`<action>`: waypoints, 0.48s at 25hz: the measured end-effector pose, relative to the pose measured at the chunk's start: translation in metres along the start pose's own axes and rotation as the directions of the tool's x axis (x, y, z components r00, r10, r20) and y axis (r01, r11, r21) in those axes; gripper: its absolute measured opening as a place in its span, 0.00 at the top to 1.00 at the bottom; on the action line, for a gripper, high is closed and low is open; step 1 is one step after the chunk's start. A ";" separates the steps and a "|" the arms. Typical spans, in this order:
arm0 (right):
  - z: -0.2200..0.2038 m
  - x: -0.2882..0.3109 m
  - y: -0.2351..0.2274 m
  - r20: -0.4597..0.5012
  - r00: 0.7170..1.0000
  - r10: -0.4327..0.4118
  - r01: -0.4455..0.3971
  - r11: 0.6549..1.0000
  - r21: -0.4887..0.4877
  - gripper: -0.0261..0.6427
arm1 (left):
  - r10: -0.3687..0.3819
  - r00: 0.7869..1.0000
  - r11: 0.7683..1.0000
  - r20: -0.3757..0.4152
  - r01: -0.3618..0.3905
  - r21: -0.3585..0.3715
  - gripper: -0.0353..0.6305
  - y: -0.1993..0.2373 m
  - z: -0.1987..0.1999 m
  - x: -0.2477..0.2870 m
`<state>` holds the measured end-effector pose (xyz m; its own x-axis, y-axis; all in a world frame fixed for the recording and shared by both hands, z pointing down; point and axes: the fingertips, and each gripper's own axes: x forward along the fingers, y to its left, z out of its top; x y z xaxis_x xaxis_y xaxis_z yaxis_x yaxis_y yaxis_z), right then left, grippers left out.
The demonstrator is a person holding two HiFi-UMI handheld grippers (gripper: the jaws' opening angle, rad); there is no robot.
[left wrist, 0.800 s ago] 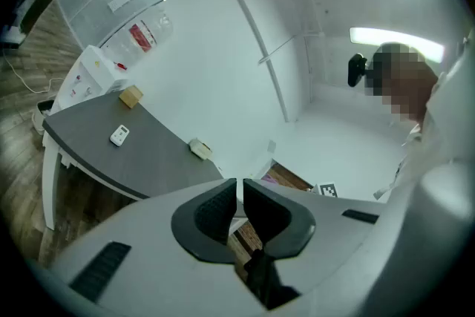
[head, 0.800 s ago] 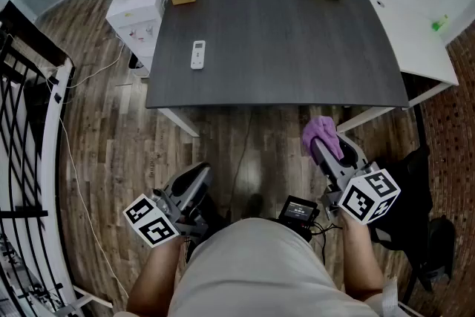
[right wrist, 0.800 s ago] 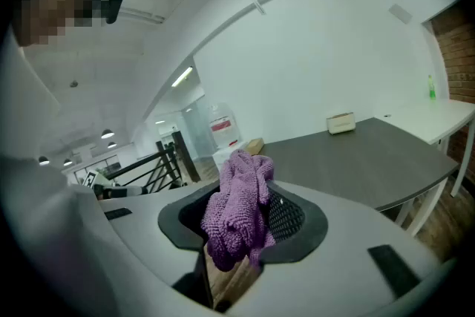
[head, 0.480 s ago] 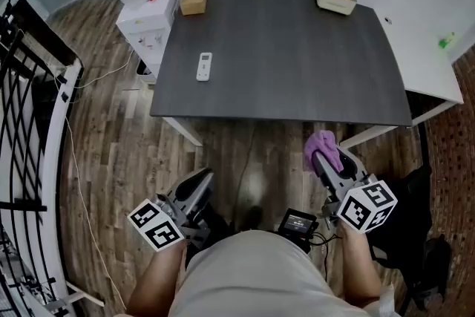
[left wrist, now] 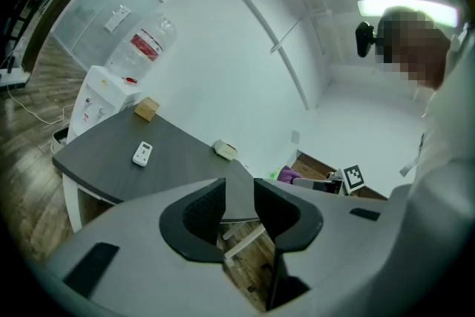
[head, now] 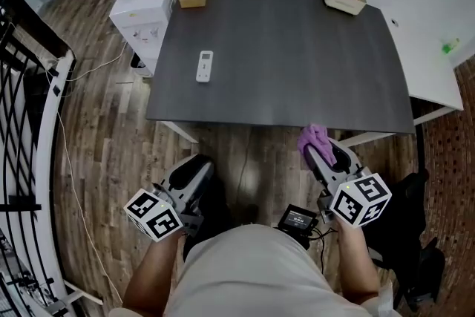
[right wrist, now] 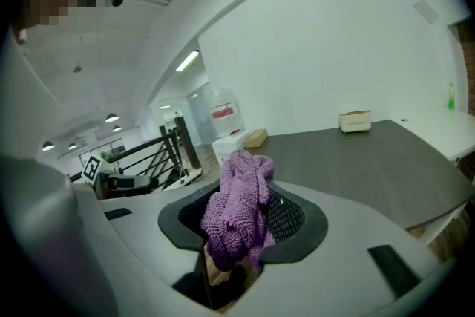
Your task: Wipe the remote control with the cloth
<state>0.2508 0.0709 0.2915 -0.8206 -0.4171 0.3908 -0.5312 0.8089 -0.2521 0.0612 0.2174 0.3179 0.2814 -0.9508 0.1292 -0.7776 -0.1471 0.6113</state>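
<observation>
Remote [head: 205, 65] near table [head: 297, 48] left edge; right fingers [right wrist: 293, 215] clamp cloth [right wrist: 236, 215], left fingers [left wrist: 200, 215] apart, empty, both off table

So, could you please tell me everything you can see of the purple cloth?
The purple cloth is a fuzzy, knitted-looking fabric, bunched into a crumpled wad. The jaws of the right gripper clamp it, with folds standing up past them. It hangs in the air just short of the near edge of the dark table, touching only the gripper.
</observation>
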 end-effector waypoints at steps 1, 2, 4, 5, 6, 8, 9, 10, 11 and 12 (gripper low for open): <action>0.003 0.010 -0.001 -0.003 1.000 -0.008 0.008 1.000 0.000 0.73 | 0.010 1.000 1.000 -0.012 -0.010 0.007 0.80 0.014 0.004 0.006; 0.006 0.022 -0.002 -0.007 1.000 -0.015 0.015 1.000 0.002 0.73 | 0.022 0.999 1.000 -0.025 -0.022 0.015 0.79 0.028 0.009 0.012; 0.011 0.045 -0.002 -0.019 0.999 -0.029 0.029 0.999 0.013 0.73 | 0.044 0.997 0.999 -0.056 -0.042 0.035 0.79 0.057 0.020 0.026; 0.014 0.055 -0.002 -0.029 0.999 -0.036 0.037 0.999 0.018 0.73 | 0.051 0.996 0.998 -0.076 -0.048 0.045 0.79 0.070 0.025 0.033; 0.017 0.066 -0.002 -0.039 0.998 -0.046 0.047 0.999 0.021 0.73 | 0.054 0.994 0.997 -0.097 -0.048 0.055 0.79 0.083 0.030 0.041; 0.025 0.088 -0.002 -0.055 0.996 -0.067 0.068 0.997 0.026 0.73 | 0.053 0.988 0.996 -0.147 -0.042 0.080 0.79 0.106 0.040 0.058; 0.029 0.099 -0.002 -0.062 0.995 -0.077 0.079 0.997 0.027 0.73 | 0.054 0.983 0.995 -0.173 -0.038 0.095 0.79 0.117 0.044 0.065; 0.033 0.110 -0.001 -0.069 0.994 -0.088 0.089 0.996 0.024 0.73 | 0.054 0.979 0.994 -0.197 -0.033 0.109 0.79 0.128 0.047 0.072; 0.037 0.120 -0.001 -0.076 0.992 -0.098 0.099 0.995 0.019 0.73 | 0.053 0.974 0.992 -0.219 -0.027 0.120 0.79 0.137 0.050 0.077; 0.040 0.130 -0.001 -0.084 0.991 -0.107 0.108 0.994 0.015 0.73 | 0.049 0.970 0.992 -0.239 -0.018 0.127 0.79 0.146 0.052 0.082</action>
<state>0.1362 -0.0002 0.3070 -0.7386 -0.4650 0.4880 -0.6202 0.7524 -0.2218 -0.0586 0.1034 0.3772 0.3694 -0.8643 0.3413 -0.8478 -0.1631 0.5046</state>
